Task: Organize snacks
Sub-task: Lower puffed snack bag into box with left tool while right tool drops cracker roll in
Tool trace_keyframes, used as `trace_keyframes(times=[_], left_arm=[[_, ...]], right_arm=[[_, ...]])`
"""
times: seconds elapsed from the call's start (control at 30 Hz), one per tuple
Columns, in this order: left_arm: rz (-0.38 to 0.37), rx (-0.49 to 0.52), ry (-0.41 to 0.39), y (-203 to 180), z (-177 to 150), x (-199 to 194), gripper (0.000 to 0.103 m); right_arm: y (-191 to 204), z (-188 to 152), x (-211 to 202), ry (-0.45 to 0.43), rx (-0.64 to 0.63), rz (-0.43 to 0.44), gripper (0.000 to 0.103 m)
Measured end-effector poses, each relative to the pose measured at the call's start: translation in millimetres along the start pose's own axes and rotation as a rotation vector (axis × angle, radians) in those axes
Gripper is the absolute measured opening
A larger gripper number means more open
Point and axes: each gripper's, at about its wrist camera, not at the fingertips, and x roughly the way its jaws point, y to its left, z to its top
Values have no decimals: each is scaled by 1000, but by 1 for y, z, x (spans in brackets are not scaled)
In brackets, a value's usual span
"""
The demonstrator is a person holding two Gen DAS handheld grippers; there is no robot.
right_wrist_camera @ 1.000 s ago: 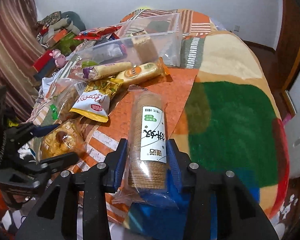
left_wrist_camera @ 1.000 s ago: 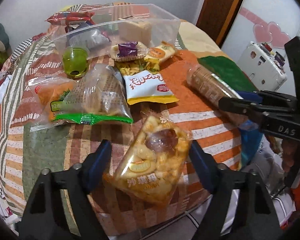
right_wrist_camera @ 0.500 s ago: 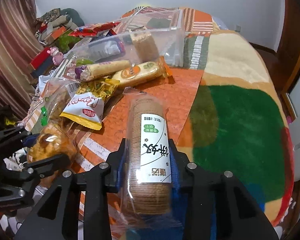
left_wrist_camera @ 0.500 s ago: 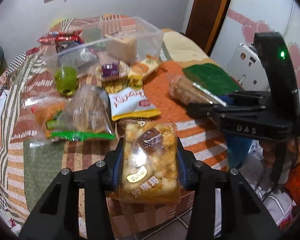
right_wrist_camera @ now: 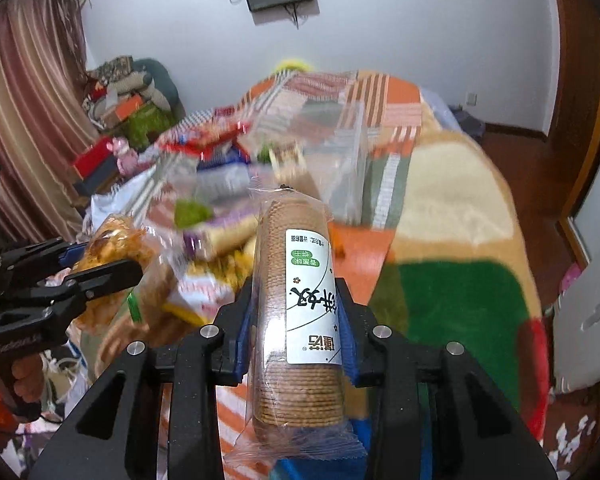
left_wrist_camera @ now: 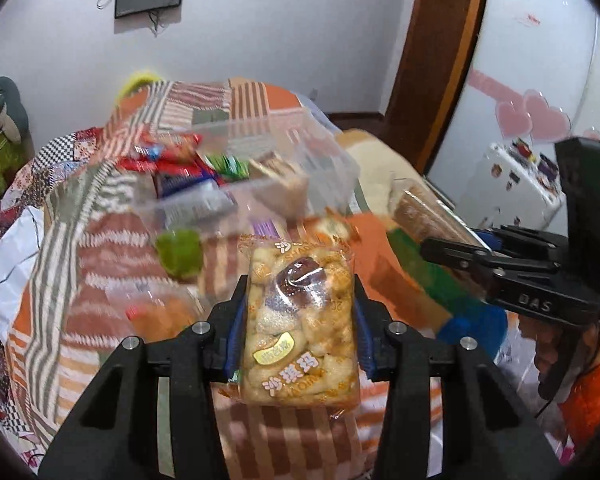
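My left gripper (left_wrist_camera: 298, 330) is shut on a clear pack of golden puffed snacks (left_wrist_camera: 300, 320) and holds it above the blanket. The same pack (right_wrist_camera: 112, 248) shows at the left of the right wrist view, in the left gripper (right_wrist_camera: 100, 268). My right gripper (right_wrist_camera: 298, 330) is shut on a long roll of round biscuits with a white label (right_wrist_camera: 296, 312), lifted off the bed. That roll (left_wrist_camera: 424, 216) also appears at the right of the left wrist view. A clear plastic bin (left_wrist_camera: 260, 168) with several snack packs inside stands further back on the bed.
Loose snacks lie blurred on the striped blanket (left_wrist_camera: 80, 280): a green jelly cup (left_wrist_camera: 180, 250), a wrapped bread pack (left_wrist_camera: 160, 312), a white and yellow bag (right_wrist_camera: 196, 292). A green and cream blanket patch (right_wrist_camera: 452, 292) lies right. A white cabinet (left_wrist_camera: 520, 176) and door stand beyond.
The left gripper closed on the puffed snack pack and lifted it. The right gripper raised the biscuit roll off the bed. Both views tilted up toward the wall.
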Motion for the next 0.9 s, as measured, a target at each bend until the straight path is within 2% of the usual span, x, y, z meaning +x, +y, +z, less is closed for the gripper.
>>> trace_keyframes(times=[0.23,0.47,0.7,0.9], left_arm=[[52,-21,-77,22,46,5,45],[73,-38,-94,38,84,25,45],[78,-80,-72,53,109,58,45],[48,-123,-30,65,121,91,45]], right_arm=[[1,36,-3,-94,-17,-6,33],[-1,69,7,-161,-11,-11,33],[-6,93,28,-172,5,-21,33],[-12,105,57,-137,15,-32,33]])
